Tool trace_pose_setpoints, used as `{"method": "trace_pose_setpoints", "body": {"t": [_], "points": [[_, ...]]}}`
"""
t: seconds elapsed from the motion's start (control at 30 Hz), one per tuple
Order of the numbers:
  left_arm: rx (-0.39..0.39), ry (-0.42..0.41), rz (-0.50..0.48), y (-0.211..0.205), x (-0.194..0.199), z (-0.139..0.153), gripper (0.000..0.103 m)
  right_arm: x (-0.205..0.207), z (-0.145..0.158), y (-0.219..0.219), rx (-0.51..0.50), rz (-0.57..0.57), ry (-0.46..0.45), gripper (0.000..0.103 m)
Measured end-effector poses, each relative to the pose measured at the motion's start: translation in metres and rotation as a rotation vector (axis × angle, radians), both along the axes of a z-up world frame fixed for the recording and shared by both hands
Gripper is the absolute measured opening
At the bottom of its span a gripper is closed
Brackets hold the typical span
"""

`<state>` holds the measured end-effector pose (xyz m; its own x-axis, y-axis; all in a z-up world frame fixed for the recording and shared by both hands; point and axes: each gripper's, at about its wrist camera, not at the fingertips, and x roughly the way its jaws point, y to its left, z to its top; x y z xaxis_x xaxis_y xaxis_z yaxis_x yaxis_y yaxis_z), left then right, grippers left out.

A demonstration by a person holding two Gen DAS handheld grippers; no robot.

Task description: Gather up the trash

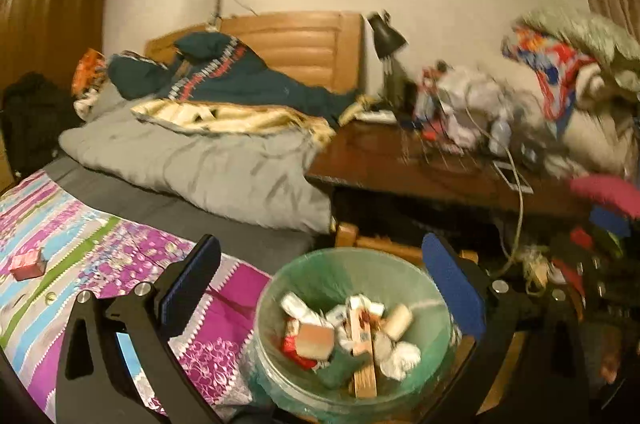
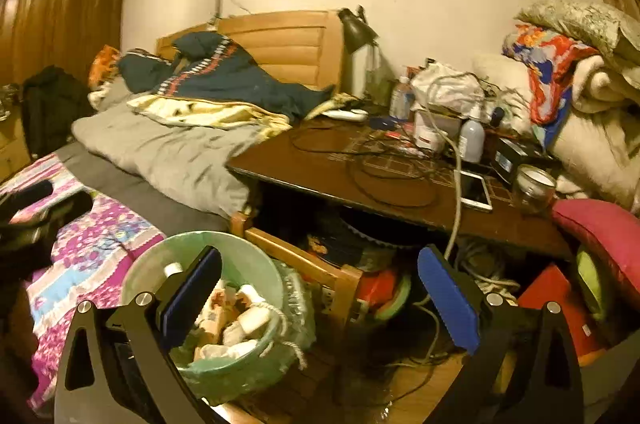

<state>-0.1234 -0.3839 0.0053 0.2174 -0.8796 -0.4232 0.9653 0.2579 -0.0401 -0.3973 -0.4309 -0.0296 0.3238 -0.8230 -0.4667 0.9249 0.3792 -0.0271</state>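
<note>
Both grippers' fingers (image 1: 452, 288) (image 2: 448, 300) spread, empty; upright bin (image 1: 280, 288) (image 2: 148, 264) mouth-up, trash (image 1: 352, 336) inside.

no readable text, labels too blurred

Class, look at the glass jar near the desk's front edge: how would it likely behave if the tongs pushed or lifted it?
The glass jar looks rigid and breakable, so probably fragile. Its smooth sides may slip in a grip. Being round, it would likely roll if tipped, and it stands close to the desk edge.
</note>
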Motion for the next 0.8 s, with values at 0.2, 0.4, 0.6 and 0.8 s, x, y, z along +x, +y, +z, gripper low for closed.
{"method": "trace_pose_setpoints", "body": {"t": [0.2, 0.4, 0.6, 0.8], "points": [[-0.022, 0.016, 0.024, 0.005, -0.001, 0.000, 0.097, 0.001, -0.005, 0.012, -0.047, 0.012, 0.025, 0.098], [-0.003, -0.036, 0.003, 0.006, -0.009, -0.004, 0.097, -0.003, -0.011, 0.006, -0.014, 0.006, 0.017, 0.098], [0.018, -0.046, 0.002, 0.002, -0.010, -0.008, 0.097, -0.004, -0.018, 0.001, 0.001, 0.006, 0.025, 0.098], [0.083, -0.085, -0.008, -0.006, -0.014, -0.016, 0.097, -0.002, -0.025, -0.003, 0.032, 0.023, 0.018, 0.098]]}}
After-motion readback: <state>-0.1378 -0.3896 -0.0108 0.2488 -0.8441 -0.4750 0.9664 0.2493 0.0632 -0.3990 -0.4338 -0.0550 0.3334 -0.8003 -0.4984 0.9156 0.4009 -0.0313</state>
